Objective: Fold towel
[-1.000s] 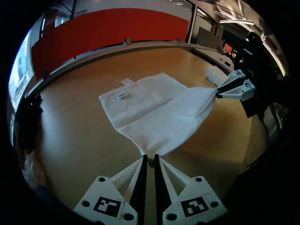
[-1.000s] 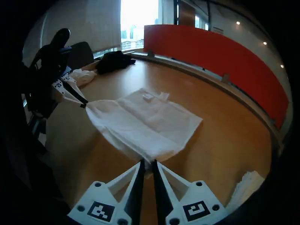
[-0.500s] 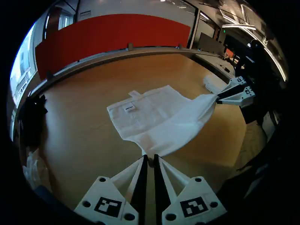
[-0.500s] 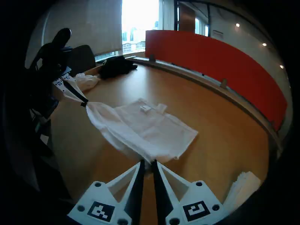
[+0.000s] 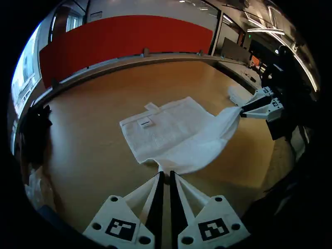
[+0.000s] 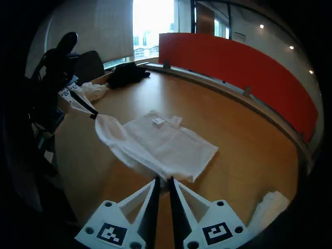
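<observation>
- My left claw [image 5: 164,174] and right claw [image 6: 163,179] each pinch a towel [image 5: 174,128] corner tight;
- I hold that edge above the bench [image 5: 83,141] so it can fold over.

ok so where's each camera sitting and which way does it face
Left gripper view: rides on the left gripper, facing over the table to the red partition; own fingers pinch a towel corner, right gripper off right.
Right gripper view: rides on the right gripper, facing the window; own fingers pinch another corner, left gripper off left.
Shared: towel, table, partition, both grippers.
</observation>
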A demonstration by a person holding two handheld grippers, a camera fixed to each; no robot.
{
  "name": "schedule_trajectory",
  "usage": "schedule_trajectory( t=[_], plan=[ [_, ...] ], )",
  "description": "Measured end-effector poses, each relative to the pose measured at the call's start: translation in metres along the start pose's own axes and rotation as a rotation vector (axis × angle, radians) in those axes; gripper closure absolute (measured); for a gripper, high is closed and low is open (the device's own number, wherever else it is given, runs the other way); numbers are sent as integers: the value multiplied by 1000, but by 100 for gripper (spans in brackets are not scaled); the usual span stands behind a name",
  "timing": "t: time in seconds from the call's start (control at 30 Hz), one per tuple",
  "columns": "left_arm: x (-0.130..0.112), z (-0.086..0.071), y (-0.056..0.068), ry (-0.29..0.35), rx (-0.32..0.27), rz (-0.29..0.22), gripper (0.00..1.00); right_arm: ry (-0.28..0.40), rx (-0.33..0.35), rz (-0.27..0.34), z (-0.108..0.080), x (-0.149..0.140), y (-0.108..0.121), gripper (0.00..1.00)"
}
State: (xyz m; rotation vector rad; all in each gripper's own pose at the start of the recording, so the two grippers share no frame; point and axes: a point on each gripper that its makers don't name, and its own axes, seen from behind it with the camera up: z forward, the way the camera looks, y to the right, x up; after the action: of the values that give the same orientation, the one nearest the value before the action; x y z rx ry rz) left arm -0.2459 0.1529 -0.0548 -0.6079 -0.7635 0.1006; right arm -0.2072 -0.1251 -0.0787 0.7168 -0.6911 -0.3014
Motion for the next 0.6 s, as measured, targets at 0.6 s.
schedule_trajectory(
  t=[0.6],
  plan=[
    [45, 46, -38, 9, 15, 37, 90, -16, -27, 19, 40, 22, 52, 84]
  ],
)
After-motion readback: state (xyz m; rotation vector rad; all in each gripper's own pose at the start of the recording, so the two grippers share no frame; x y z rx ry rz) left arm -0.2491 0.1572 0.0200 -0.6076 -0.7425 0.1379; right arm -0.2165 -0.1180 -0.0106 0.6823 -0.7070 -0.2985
